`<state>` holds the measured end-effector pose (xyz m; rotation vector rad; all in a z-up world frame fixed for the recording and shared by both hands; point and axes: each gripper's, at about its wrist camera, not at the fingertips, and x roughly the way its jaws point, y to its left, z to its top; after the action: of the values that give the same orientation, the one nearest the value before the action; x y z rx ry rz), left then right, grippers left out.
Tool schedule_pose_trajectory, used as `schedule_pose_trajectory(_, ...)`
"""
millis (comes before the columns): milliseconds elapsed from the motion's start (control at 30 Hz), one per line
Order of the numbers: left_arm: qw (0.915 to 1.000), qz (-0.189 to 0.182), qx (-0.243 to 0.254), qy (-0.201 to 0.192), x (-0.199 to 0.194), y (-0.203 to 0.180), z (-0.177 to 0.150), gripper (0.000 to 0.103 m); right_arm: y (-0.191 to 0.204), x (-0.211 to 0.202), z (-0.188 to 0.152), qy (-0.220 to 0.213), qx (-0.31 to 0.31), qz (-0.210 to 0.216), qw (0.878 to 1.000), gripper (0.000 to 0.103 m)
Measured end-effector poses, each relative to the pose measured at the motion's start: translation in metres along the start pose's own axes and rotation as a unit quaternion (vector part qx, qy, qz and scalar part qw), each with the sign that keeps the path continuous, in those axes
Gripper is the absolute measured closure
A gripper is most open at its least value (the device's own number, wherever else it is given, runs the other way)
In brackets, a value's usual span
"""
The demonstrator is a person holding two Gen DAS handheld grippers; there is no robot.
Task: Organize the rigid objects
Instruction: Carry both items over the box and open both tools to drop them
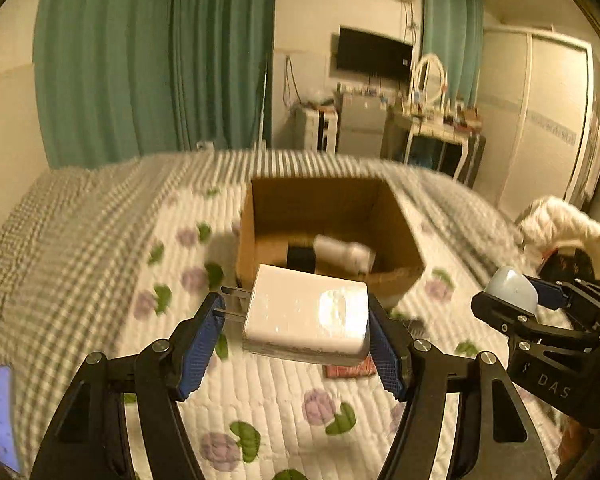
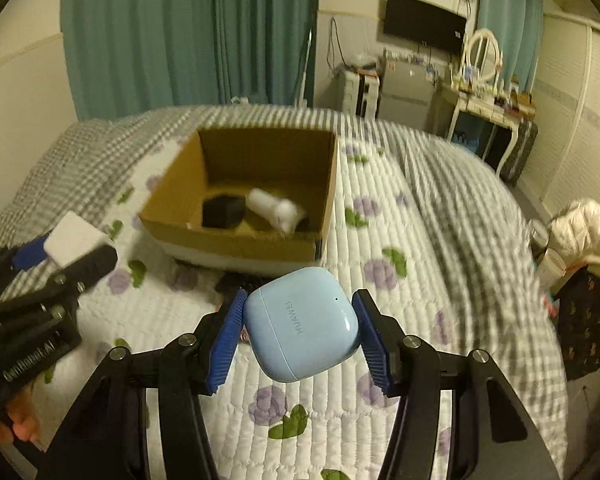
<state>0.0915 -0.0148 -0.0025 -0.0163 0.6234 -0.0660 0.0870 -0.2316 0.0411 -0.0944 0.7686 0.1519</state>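
My left gripper (image 1: 296,316) is shut on a white plug charger (image 1: 306,316), prongs pointing left, held above the quilt just in front of an open cardboard box (image 1: 404,220). The box holds a white bottle (image 1: 342,254) and a black block (image 1: 300,258). My right gripper (image 2: 300,332) is shut on a light blue earbud case (image 2: 302,326), held above the quilt in front of the box (image 2: 172,184). The right gripper also shows in the left wrist view (image 1: 512,292), and the left gripper with the charger in the right wrist view (image 2: 66,248).
The box sits on a bed with a floral quilt (image 1: 260,392) and a checked blanket (image 1: 60,240). A small red-brown item (image 1: 350,370) lies on the quilt under the charger. A white jacket (image 2: 584,232) lies at the bed's right edge. Green curtains and a dresser stand behind.
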Motion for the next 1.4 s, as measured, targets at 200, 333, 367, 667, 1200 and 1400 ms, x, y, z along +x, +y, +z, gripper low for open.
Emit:
schedule_pose_trajectory(200,0.999,0.008,0.006,-0.043,-0.021,0.005,0.038,0.033,-0.001,-0.034,0.046,-0.051,-0.002,0.012,0.999,0.048)
schedule_pose_trajectory(333,0.9978,0.017,-0.003,-0.064,-0.012,0.01,0.066,0.033,0.0,-0.034,0.076,-0.071,-0.011,0.015,0.997,0.048)
schedule_pose_trajectory(367,0.9976,0.019,-0.006,-0.066,-0.007,0.011,0.071,0.033,0.001,-0.031,0.085,-0.074,-0.016,0.015,0.997,0.048)
schedule_pose_trajectory(667,0.9988,0.025,-0.001,-0.043,0.073,0.003,0.082,0.033,0.001,0.045,0.126,-0.054,-0.027,0.021,0.998,0.048)
schedule_pose_trajectory(1200,0.9994,0.019,0.016,0.023,0.182,-0.001,0.039,0.033,0.004,0.191,0.13,0.009,-0.024,0.038,0.999,0.048)
schedule_pose_trajectory(1400,0.9994,0.012,0.011,0.029,0.183,-0.001,0.037,0.03,0.002,0.19,0.13,-0.006,-0.008,0.064,0.998,0.024)
